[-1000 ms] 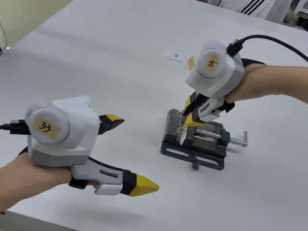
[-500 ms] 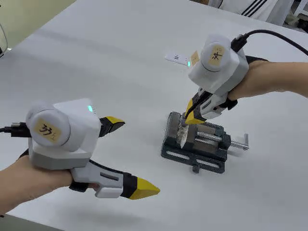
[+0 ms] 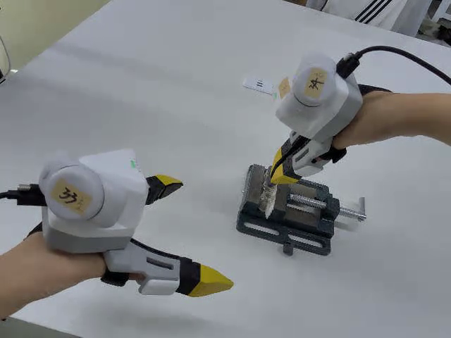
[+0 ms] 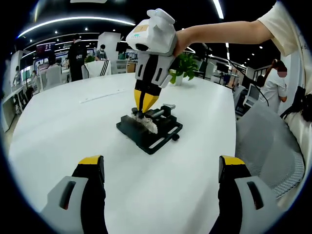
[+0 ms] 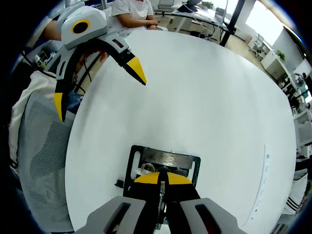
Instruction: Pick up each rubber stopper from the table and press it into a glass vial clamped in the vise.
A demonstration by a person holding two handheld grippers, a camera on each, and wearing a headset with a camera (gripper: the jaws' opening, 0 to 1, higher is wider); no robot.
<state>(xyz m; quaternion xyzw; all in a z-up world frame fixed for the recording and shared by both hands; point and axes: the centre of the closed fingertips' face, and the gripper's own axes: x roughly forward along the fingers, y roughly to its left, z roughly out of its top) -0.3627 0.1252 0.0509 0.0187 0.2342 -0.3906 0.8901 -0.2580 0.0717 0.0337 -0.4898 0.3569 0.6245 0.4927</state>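
Head view overhead; vise [image 3: 282,227] in all three

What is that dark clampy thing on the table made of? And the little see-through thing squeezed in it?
The vise looks like metal with a dull dark grey painted coat; its screw is bare and silvery, likely steel. The vial clamped in it looks like clear glass: pale and see-through, though clear plastic could look alike.
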